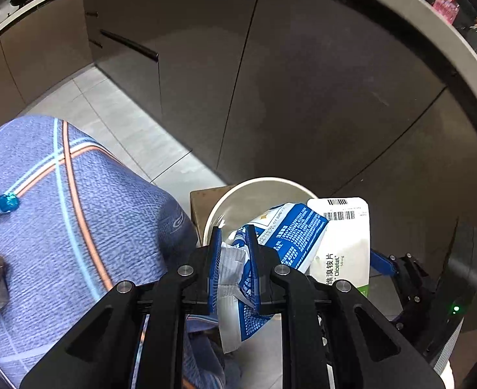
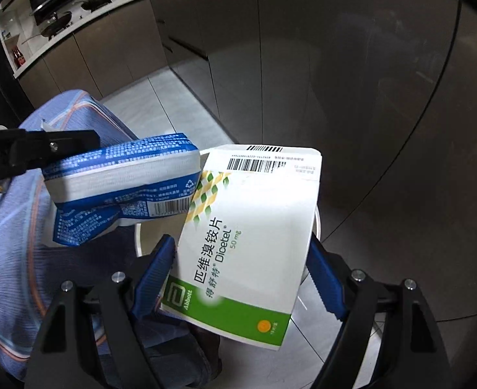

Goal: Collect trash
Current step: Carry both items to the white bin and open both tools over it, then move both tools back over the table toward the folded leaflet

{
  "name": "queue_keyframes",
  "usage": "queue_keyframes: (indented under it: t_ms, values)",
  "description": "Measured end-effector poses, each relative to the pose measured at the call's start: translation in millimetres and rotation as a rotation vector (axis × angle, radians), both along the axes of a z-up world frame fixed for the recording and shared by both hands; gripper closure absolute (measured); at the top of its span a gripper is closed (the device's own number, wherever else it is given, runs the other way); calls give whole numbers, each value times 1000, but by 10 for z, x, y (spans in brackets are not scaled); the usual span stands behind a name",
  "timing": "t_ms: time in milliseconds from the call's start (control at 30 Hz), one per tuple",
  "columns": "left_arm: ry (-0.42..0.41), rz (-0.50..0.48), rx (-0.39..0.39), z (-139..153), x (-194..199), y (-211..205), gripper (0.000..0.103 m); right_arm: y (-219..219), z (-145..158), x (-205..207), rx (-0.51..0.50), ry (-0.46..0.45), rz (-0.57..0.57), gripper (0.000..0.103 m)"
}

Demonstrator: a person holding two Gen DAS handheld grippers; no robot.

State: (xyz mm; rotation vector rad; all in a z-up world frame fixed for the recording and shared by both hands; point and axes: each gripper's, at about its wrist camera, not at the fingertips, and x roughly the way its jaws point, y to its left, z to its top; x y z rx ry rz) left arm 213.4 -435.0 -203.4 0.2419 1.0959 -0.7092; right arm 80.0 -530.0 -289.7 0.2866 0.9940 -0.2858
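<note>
Trash: two pieces, both in your grippers, both over the white bin (image 1: 238, 194) on the floor by the dark cabinets (image 1: 303, 97).
Left gripper (image 1: 233, 243): clamped tight on a crumpled blue-and-white wrapper (image 1: 290, 230) (pinched near one end, the rest sticks out past the fingertips over the bin mouth).
Right gripper (image 2: 241, 256): jaws wide but pressing both long edges of a white-and-green medicine box (image 2: 248, 227), so you are holding it, not hovering.
Position: wrapper and box nearly touch in the right wrist view, wrapper just left of the box; whether they actually touch, cannot tell.
Bin: rim shows behind the wrapper, inside looks mostly bare; a brown box (image 1: 202, 204) sits just behind it.
Person: your leg in blue cloth (image 1: 76, 210) is close on the left of the bin.
Step (my read): both items look ready to drop, release not yet done.
Risk 1: box hangs toward the right edge of the rim; let go there and it could tip off the rim onto the tiles.
Risk 2: wrapper is light and bent, may cling to a pad or catch on the box and fall outside.
Risk 3: dropping both together, they could knock each other sideways.
Fix: centre each over the opening, release one at a time.
</note>
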Motion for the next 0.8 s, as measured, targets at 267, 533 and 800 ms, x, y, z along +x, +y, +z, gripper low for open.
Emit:
queue_keyframes:
  t_ms: [267,533,800]
  values:
    - [-37,1,49,-152,43,-144,84,-45,-166,254,-3,45,8,19]
    - [-102,55,44,-168,113,-233,39,54,-143,326,-69,47,45,5]
    - [-131,110,8,-120,172,-152,9,28,-133,239,-54,38,46,3]
